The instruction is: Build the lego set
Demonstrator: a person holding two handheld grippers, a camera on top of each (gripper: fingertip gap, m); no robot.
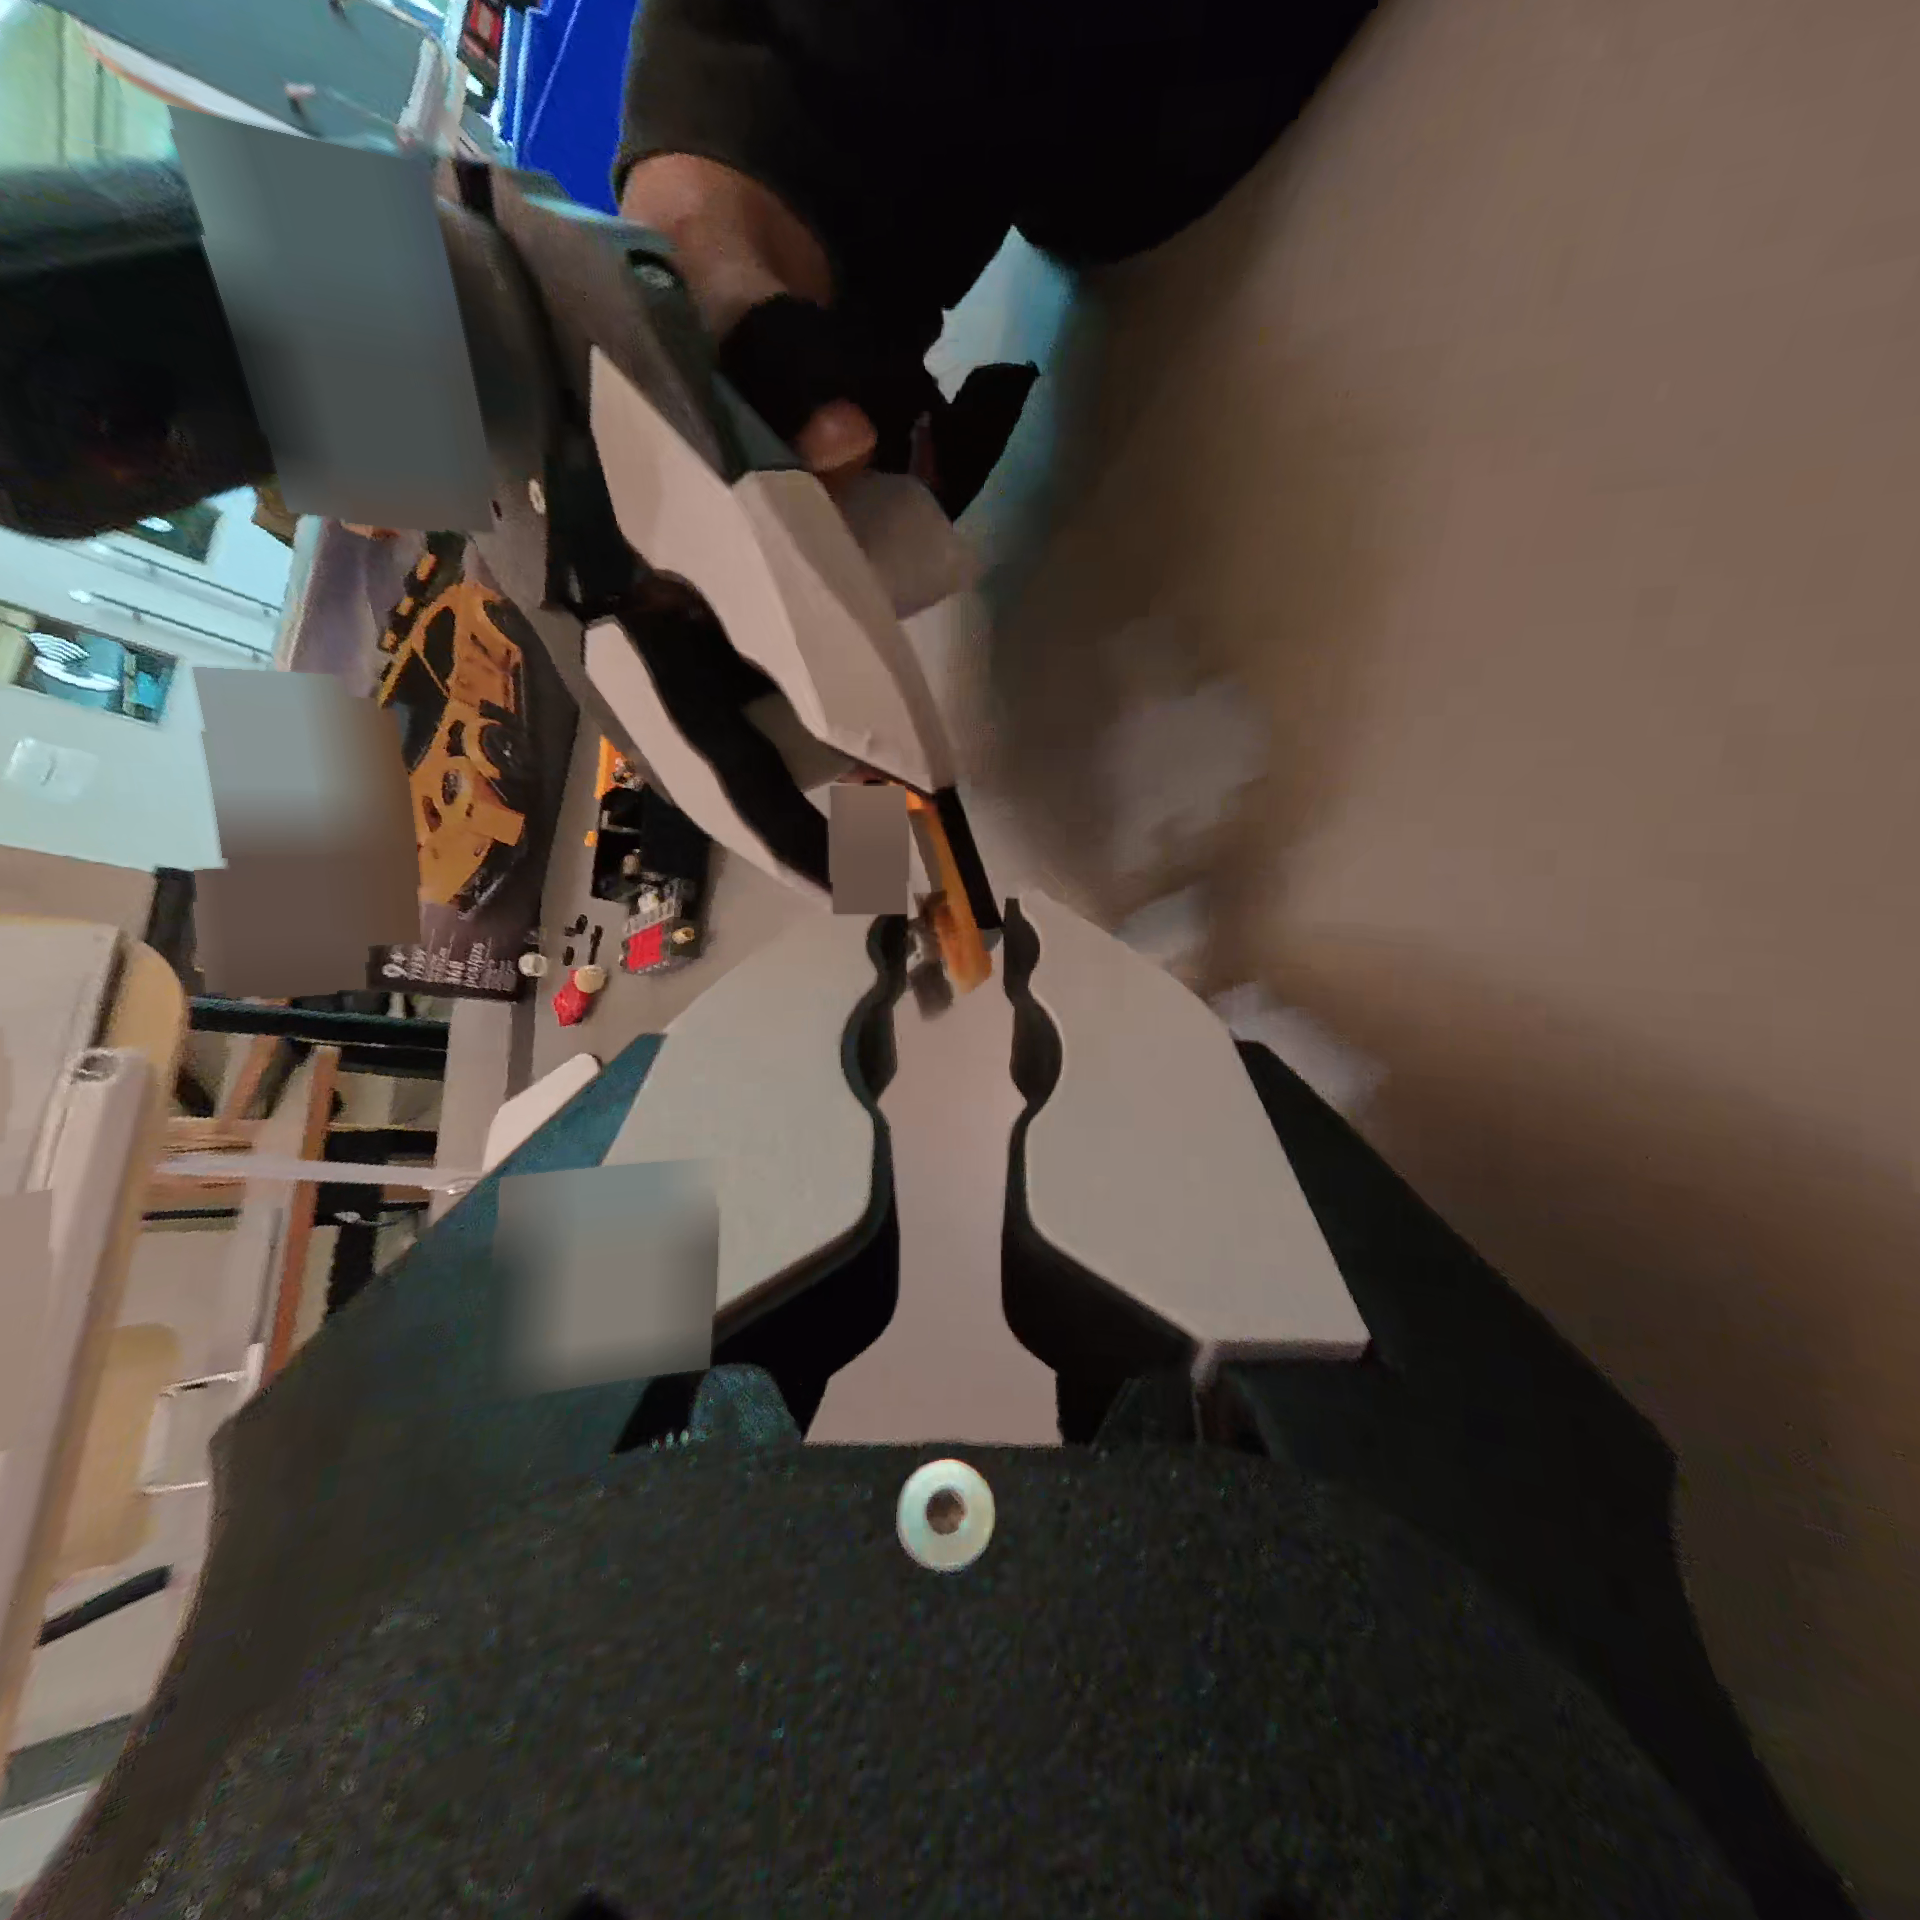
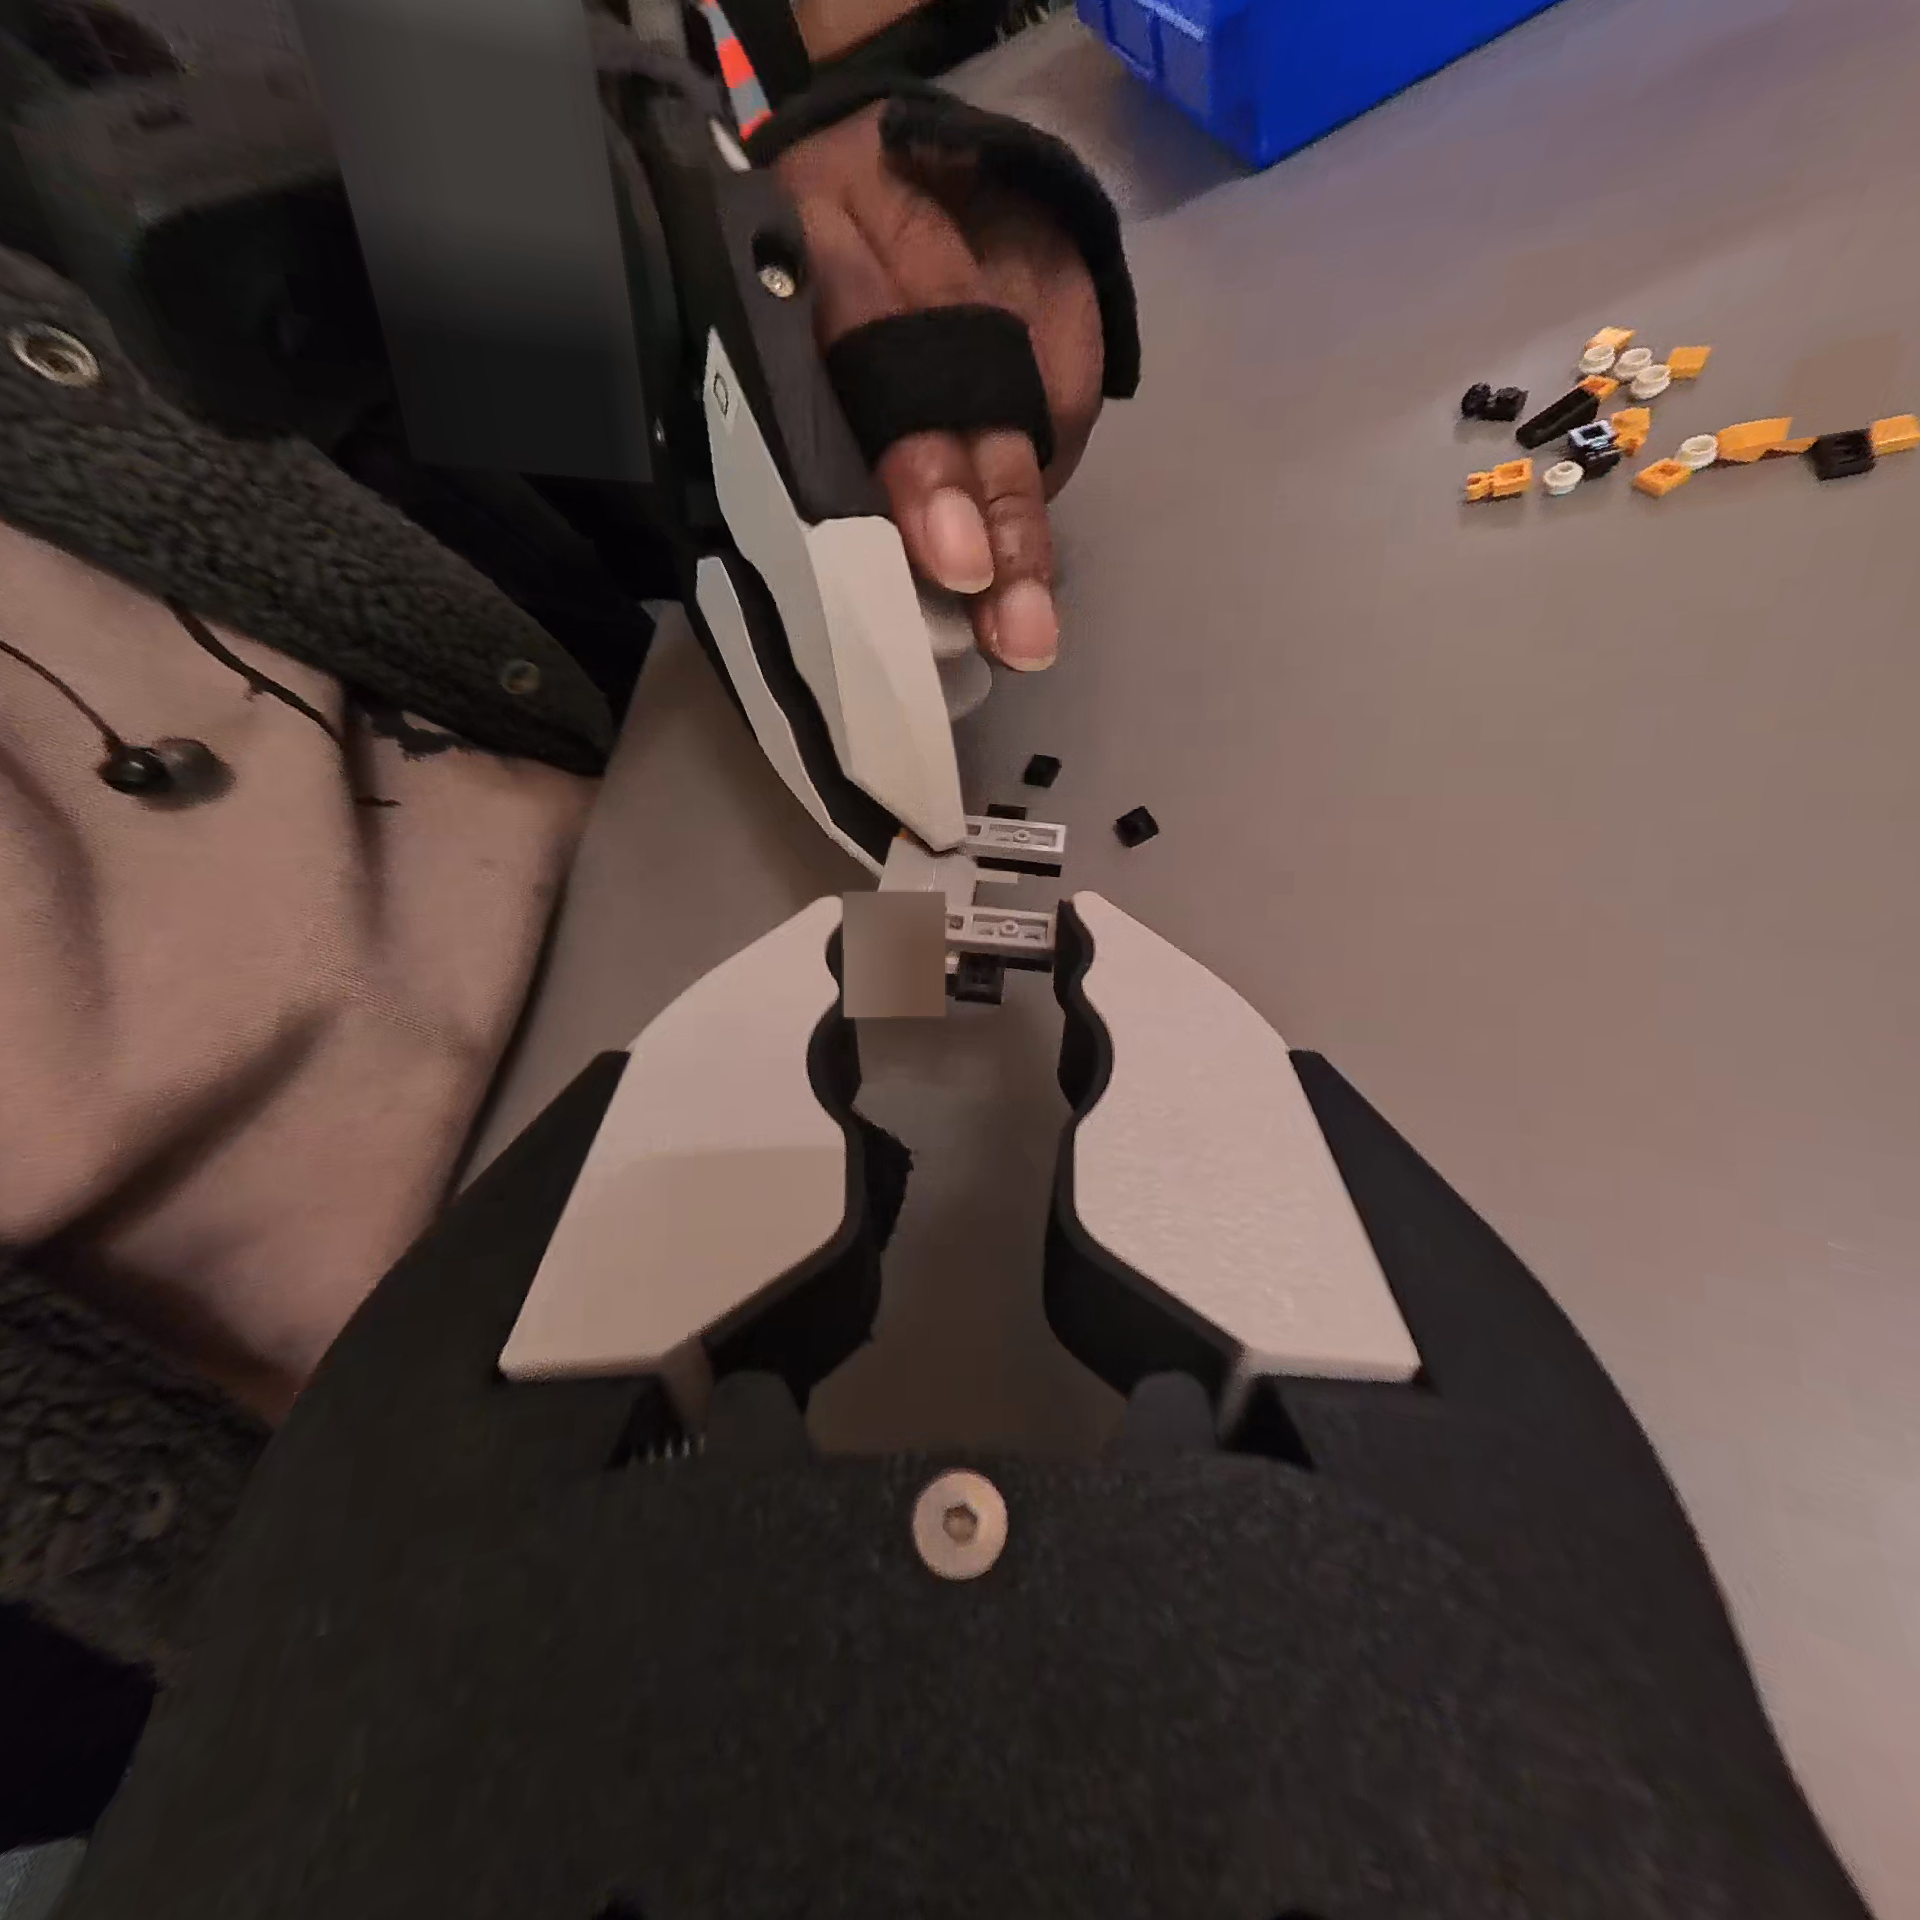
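Both grippers (image 2: 951, 930) clamp assembly (image 2: 1003, 925)

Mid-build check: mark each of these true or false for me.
1. A blue bin sits on the grey table. True.
2. The loose pieces are red and green. False: they are orange, black and white.
3. The grey lego assembly sits between the right gripper fingertips. True.
4. The left gripper is well clear of the assembly. False: its tips are closed on the assembly's edge.
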